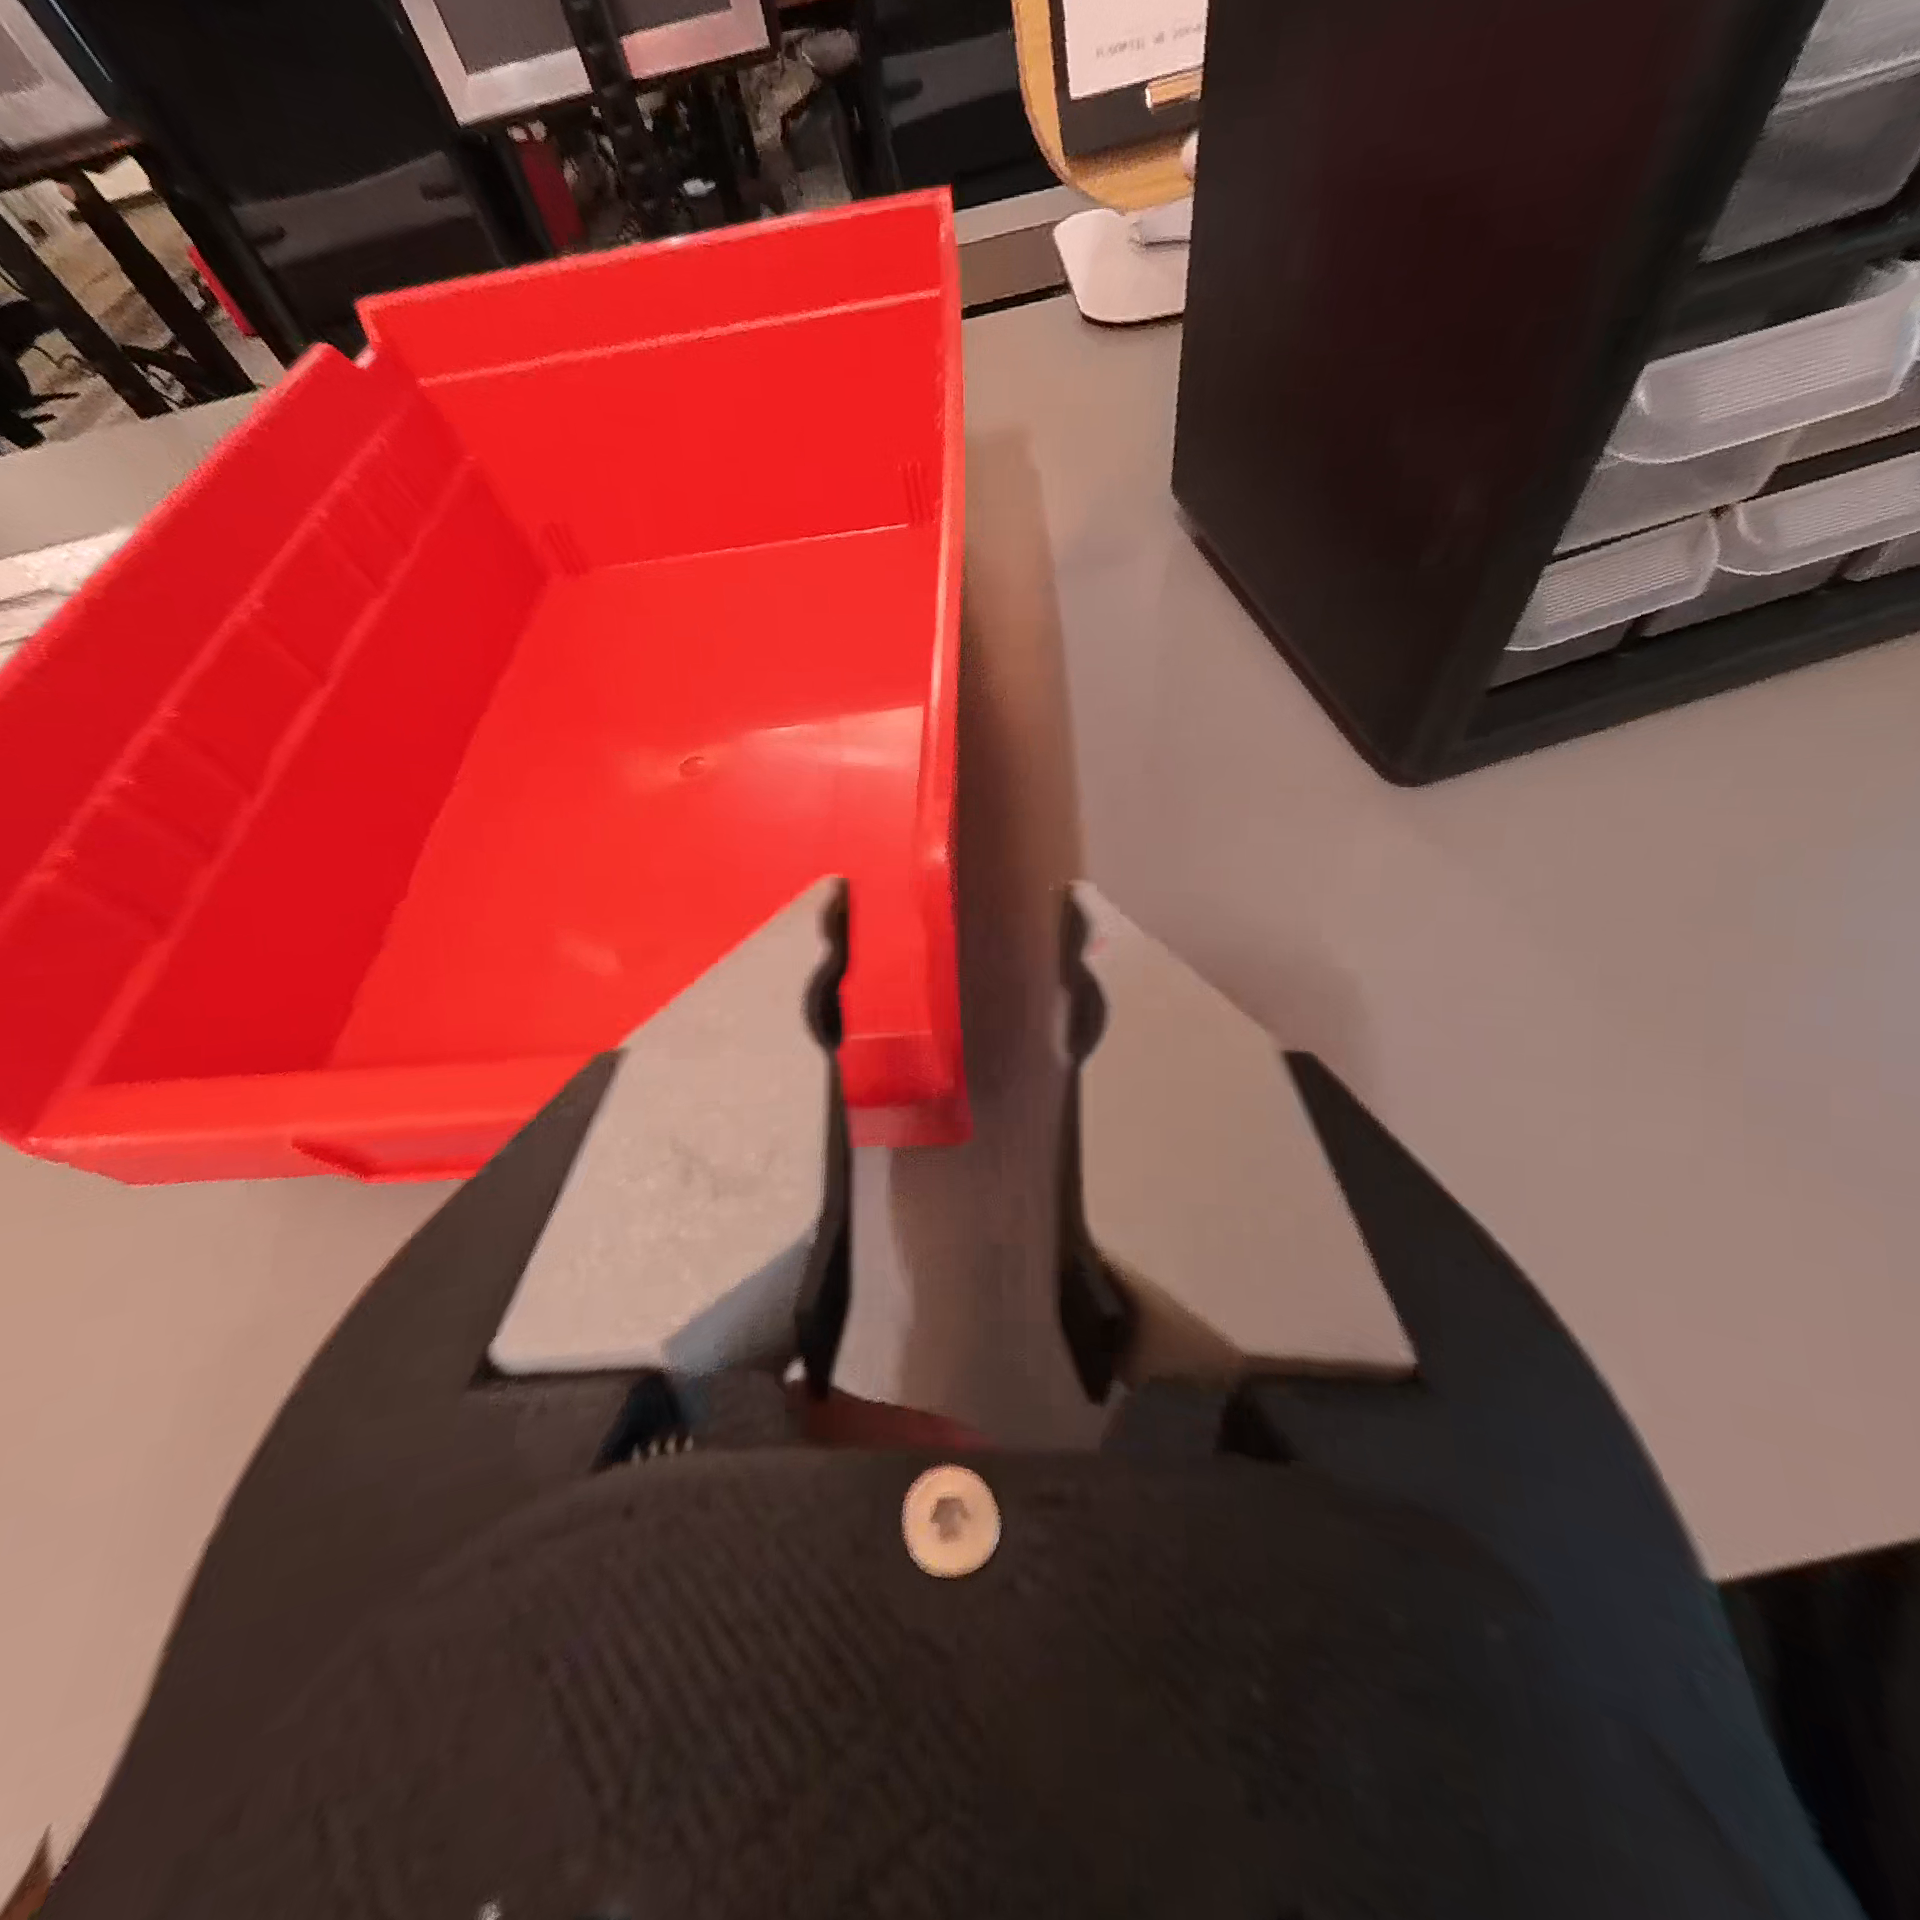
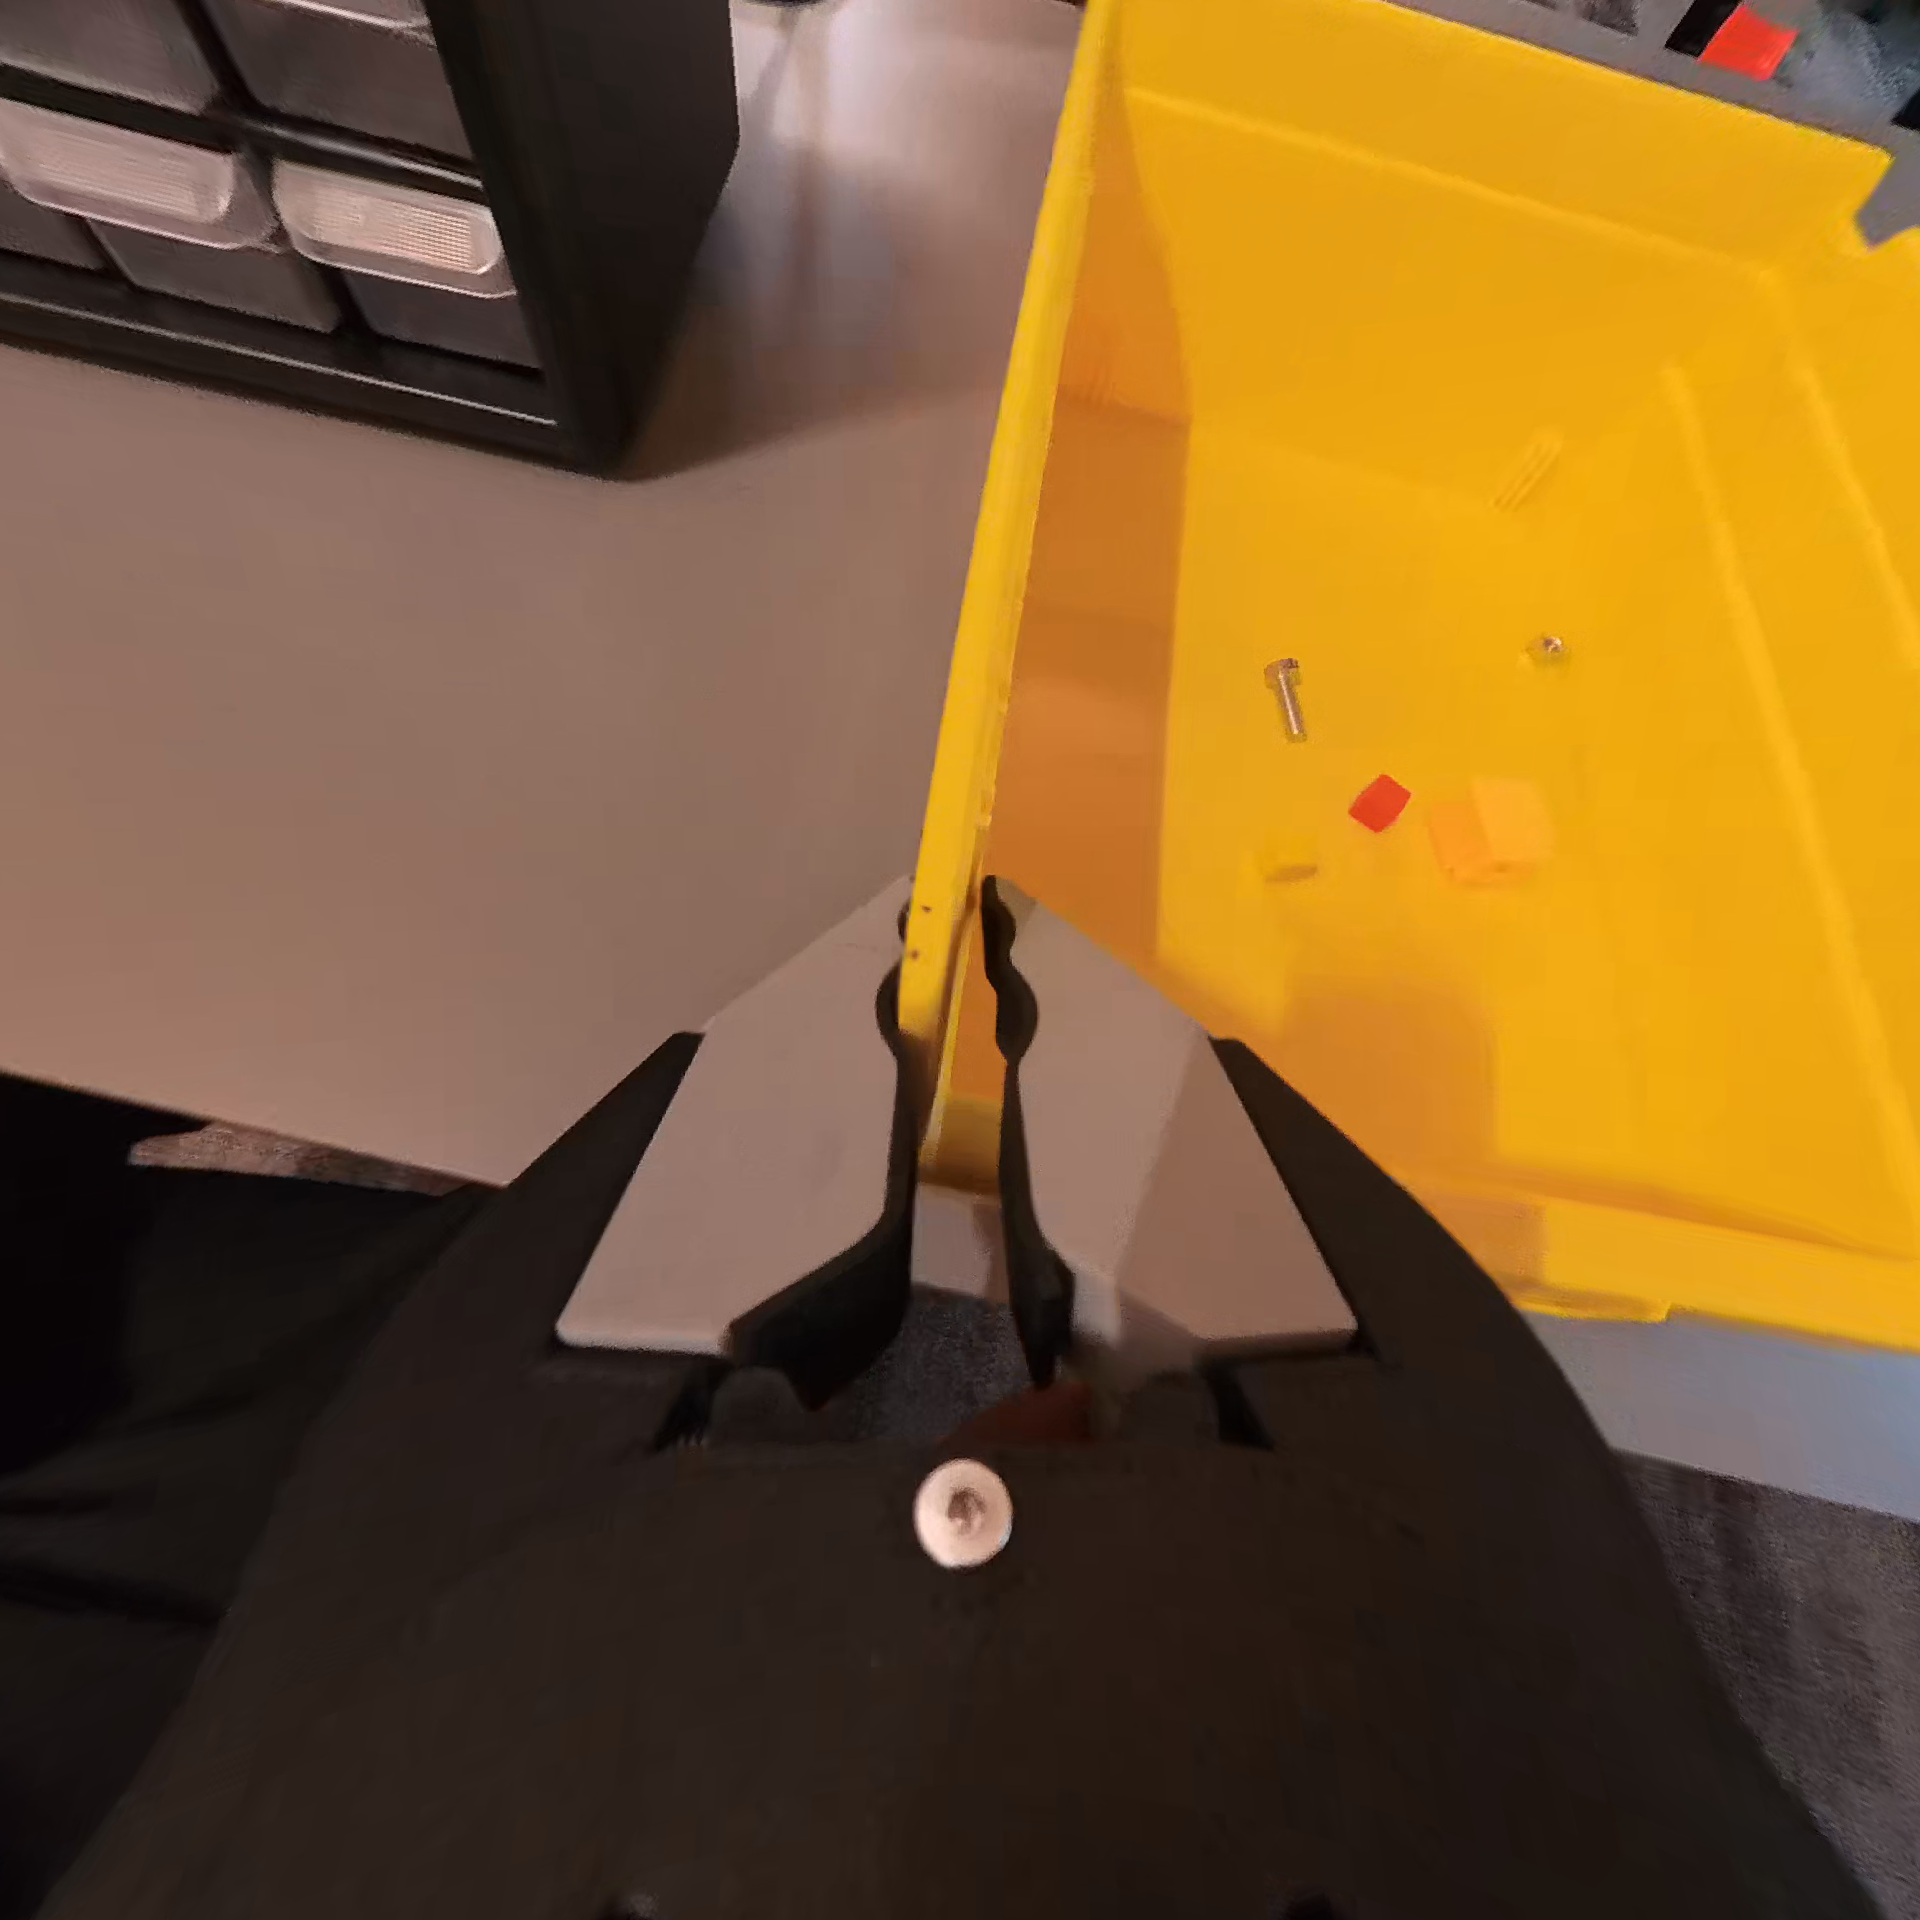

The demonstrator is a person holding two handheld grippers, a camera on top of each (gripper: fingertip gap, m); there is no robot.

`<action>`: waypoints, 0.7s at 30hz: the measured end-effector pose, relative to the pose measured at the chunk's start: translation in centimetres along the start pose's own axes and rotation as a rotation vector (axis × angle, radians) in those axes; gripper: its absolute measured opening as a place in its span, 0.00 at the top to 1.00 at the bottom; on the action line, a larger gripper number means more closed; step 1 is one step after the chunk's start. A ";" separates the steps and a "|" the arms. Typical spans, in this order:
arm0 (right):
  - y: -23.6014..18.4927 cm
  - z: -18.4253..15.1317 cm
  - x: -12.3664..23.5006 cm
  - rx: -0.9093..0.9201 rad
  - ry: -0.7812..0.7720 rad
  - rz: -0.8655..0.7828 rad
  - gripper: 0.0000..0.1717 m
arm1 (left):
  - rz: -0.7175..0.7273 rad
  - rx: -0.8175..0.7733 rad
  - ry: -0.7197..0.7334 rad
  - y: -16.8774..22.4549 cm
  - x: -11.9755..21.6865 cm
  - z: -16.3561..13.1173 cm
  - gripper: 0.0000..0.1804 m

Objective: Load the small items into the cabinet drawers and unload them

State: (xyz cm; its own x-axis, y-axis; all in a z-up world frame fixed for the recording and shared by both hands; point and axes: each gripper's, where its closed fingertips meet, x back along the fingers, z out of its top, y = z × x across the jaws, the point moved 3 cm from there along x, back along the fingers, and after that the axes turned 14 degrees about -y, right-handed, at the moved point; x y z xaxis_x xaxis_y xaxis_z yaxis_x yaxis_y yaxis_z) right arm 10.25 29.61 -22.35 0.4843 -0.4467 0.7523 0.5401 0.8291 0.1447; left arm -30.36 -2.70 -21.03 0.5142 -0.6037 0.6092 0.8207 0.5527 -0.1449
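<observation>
Here, right gripper (image 2: 948,914) jaws pinch the unlabelled yellow bin (image 2: 1039,436) wall; left gripper (image 1: 956,914) jaws gape, unloaded.

Even warm indoor light, soft shadows, slight motion blur throughout, faint glare inside the red bin (image 1: 623,727), wide-angle bending at edges.

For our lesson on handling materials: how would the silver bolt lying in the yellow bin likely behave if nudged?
The silver bolt lies on its side, so its round shank would probably roll. The yellow bin floor looks smooth, so it may slide easily.
</observation>
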 end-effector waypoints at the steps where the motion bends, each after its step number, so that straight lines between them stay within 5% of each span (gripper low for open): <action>1: 0.1 -0.3 0.3 -0.012 0.009 0.010 0.93 | 0.020 -0.004 0.003 -0.3 0.2 0.2 0.72; 6: 1.3 -0.3 -0.3 -0.036 0.009 -0.053 0.67 | 0.051 0.003 -0.057 -0.8 -1.1 1.0 0.68; 10: 1.1 -0.3 -0.5 0.009 -0.005 -0.083 0.79 | 0.084 0.037 -0.176 -1.3 -2.5 -0.1 0.77; 12: 1.2 -0.4 -0.4 0.016 0.008 -0.090 0.79 | 0.050 0.031 -0.147 -1.3 -2.2 -0.4 0.86; 21: 1.4 -0.4 -0.6 0.010 -0.003 -0.058 0.73 | 0.090 -0.089 -0.131 -1.8 -2.4 -0.7 0.93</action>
State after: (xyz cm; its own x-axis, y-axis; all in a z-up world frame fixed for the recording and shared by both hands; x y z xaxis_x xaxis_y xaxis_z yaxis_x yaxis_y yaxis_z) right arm 10.97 30.88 -22.86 0.4501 -0.4935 0.7442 0.5601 0.8051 0.1951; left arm -32.91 -2.66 -22.72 0.5545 -0.4705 0.6864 0.7944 0.5449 -0.2682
